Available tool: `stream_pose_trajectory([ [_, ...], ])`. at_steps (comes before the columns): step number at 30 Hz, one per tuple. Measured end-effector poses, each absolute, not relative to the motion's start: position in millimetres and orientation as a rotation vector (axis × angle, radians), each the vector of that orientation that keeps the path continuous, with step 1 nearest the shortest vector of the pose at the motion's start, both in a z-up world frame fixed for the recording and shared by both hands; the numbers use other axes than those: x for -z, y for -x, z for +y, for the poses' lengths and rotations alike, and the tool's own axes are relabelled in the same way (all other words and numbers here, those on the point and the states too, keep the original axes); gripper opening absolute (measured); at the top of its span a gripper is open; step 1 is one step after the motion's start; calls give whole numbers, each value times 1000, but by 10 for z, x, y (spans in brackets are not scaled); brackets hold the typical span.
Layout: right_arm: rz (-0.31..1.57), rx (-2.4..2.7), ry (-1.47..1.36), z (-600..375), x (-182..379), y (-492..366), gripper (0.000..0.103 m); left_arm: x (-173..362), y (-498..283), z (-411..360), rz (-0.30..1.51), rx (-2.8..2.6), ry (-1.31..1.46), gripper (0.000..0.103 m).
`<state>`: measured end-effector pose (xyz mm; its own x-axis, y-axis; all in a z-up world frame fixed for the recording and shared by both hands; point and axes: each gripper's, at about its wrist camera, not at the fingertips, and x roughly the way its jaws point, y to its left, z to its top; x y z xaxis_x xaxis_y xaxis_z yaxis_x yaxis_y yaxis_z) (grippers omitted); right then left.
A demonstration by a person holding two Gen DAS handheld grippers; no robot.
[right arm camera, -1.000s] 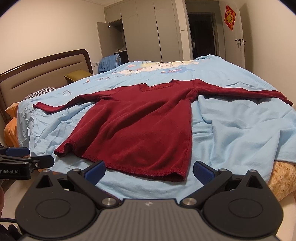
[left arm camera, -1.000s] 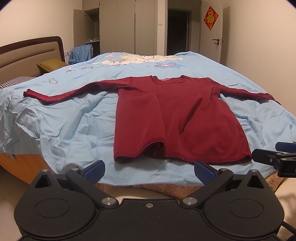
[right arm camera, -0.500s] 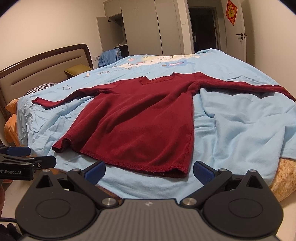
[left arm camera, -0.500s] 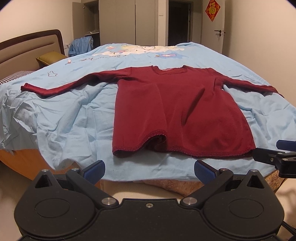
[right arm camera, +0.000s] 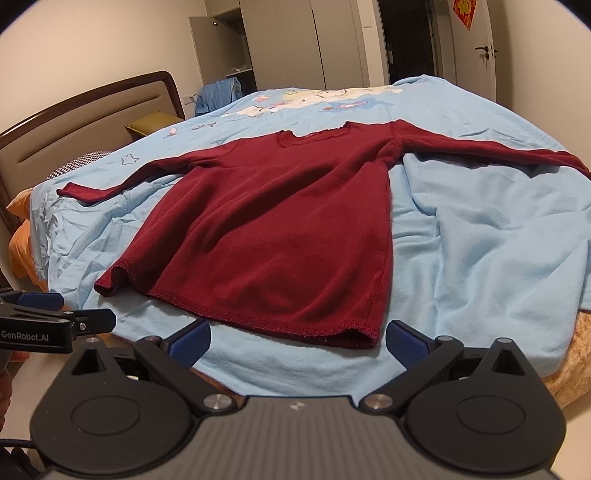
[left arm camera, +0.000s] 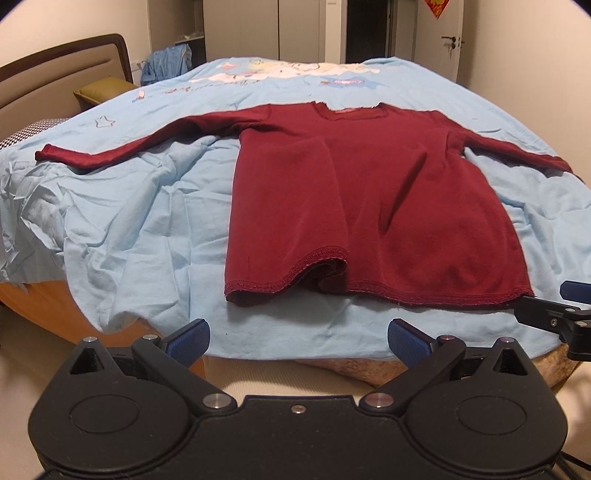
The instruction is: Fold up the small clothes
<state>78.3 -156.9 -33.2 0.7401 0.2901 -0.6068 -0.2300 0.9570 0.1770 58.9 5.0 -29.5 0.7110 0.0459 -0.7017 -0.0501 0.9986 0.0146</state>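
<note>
A dark red long-sleeved top (left arm camera: 369, 206) lies spread flat on the light blue sheet (left arm camera: 140, 229) of a bed (right arm camera: 569, 354), neckline away from the cameras, both sleeves stretched out to the sides, its hem near the bed's front edge.

The left wrist view shows the hem lifted and gaping open at its left part, which the right wrist view shows only as a small curl at the far corner. The right wrist view takes in more of the brown headboard (right arm camera: 85, 110), an orange edge of bedding beneath the sheet, and an open wardrobe door.

The left hand-held gripper (left arm camera: 298, 338) hovers in front of the hem with its blue-padded fingers spread wide, holding nothing. The right hand-held gripper (right arm camera: 297, 339) is likewise spread apart and empty, just short of the hem's right corner. Each appears at the edge of the other's view.

On the left hand-held gripper's side, seen from the right wrist, white lettering reads "GenRobot.AI". A red hanging decoration (right arm camera: 464, 10) by the door carries gold characters, probably a single one, too blurred to read.
</note>
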Motion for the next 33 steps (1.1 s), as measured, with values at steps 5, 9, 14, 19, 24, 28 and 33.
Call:
stream_pose_trajectory([
  [5, 707, -283, -111, -1607, 354, -923, 103, 251, -756, 52, 787, -67, 8, 102],
  [9, 712, -274, -128, -1653, 304, -1057, 103, 143, -915, 23, 767, -56, 10, 102],
  [14, 698, -222, -113, -1697, 144, -1293, 103, -15, -1182, -75, 741, -29, -7, 102],
  [19, 698, -120, -53, -1785, -63, -1608, 103, -165, -1529, -224, 729, 0, -19, 102],
  [24, 684, -34, -10, -1954, -260, -1897, 103, -285, -1885, -378, 722, 19, -27, 102],
  [28, 678, 2, -25, -2141, -350, -2108, 103, -351, -2178, -485, 724, 30, -24, 102],
  [33, 680, 42, -32, -2368, -401, -2350, 103, -389, -2565, -611, 727, 39, -25, 102],
])
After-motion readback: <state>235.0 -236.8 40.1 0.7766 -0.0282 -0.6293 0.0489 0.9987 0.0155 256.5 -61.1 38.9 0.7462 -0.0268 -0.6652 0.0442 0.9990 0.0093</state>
